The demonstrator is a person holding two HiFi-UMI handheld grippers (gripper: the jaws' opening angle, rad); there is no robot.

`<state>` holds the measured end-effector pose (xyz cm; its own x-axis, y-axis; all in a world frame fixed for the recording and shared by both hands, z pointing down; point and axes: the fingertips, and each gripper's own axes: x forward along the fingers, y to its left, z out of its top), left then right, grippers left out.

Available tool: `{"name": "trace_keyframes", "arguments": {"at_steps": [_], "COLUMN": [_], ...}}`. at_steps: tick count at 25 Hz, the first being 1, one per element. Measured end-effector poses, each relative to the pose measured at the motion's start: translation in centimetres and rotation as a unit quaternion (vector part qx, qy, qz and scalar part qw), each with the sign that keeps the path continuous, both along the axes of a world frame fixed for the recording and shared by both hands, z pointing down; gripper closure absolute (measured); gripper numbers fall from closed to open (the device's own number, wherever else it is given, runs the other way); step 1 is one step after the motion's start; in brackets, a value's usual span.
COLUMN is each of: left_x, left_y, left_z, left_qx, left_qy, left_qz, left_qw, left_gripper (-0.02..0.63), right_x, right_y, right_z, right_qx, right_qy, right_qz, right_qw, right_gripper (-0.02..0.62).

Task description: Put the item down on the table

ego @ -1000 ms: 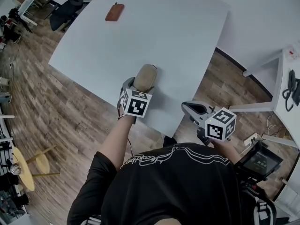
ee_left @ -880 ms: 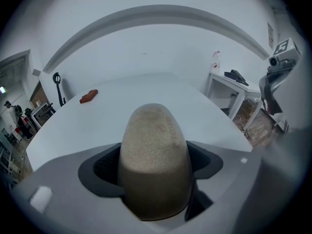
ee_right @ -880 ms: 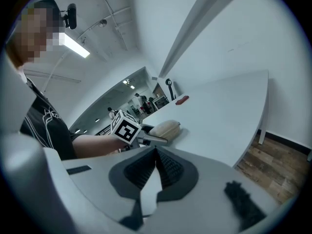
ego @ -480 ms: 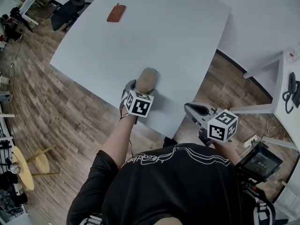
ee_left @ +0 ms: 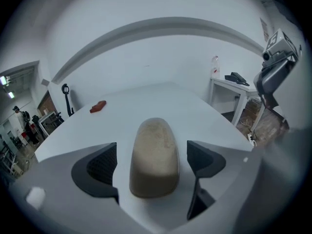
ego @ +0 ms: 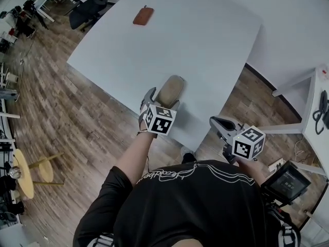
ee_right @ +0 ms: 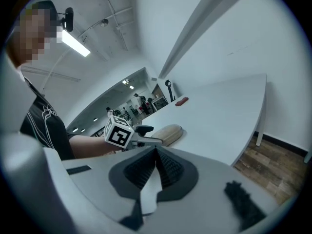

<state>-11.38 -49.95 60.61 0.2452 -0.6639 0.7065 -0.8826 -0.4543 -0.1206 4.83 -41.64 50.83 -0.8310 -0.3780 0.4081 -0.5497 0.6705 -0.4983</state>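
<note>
Tan and rounded like a small loaf, the item (ego: 170, 88) lay flat on the white table (ego: 205, 45), close to the near edge and lengthwise away from the person. It sat between the two jaws of the left claw (ee_left: 152, 165). The left gripper view showed a strip of bare table on each side of the item, so neither pad pressed on it. Those jaws had just been opening and stood wide, which I took as the release itself: the item's weight appeared to rest on the table, not on the claw. The claw slanted down toward the surface, probably so the item could be laid down low rather than dropped.

The right claw (ee_right: 156, 165) hung apart from all this, off the table's near corner and over the wooden floor (ego: 77, 117). Its ribbed pads were closed together with nothing between them. It seemed simply parked out of the way, since one claw was enough for this job.

Far across the table, well apart from the item, lay a small reddish-brown thing (ego: 143, 15). What it was could not be made out.

By my reading the putting-down was as good as done. What remained was to draw the left claw straight back, without a pad catching the item's side and dragging it toward the edge.
</note>
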Motion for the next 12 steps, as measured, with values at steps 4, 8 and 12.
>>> {"name": "trace_keyframes", "arguments": {"at_steps": [4,8,12], "left_x": [0.6,2.4,3.7], "left_y": [1.8,5.9,13.7], "left_z": [-2.0,-6.2,-10.7], "left_qx": [0.009,0.001,0.006], "left_qy": [0.042,0.118,0.206], "left_qz": [-0.011,0.023,0.051], "left_qw": [0.999,0.9928,0.9773], "left_gripper": [0.163,0.335,0.6], "right_x": [0.0,-1.9,-4.5], "right_y": [-0.2,1.3,7.0], "right_z": [0.0,-1.8,-3.7], "right_qx": [0.017,0.032,0.047], "right_qy": [0.008,-0.004,-0.004], "right_qz": [-0.014,-0.023,-0.029], "right_qw": [1.0,0.999,0.998], "right_gripper": [0.588,0.588,0.588]}}
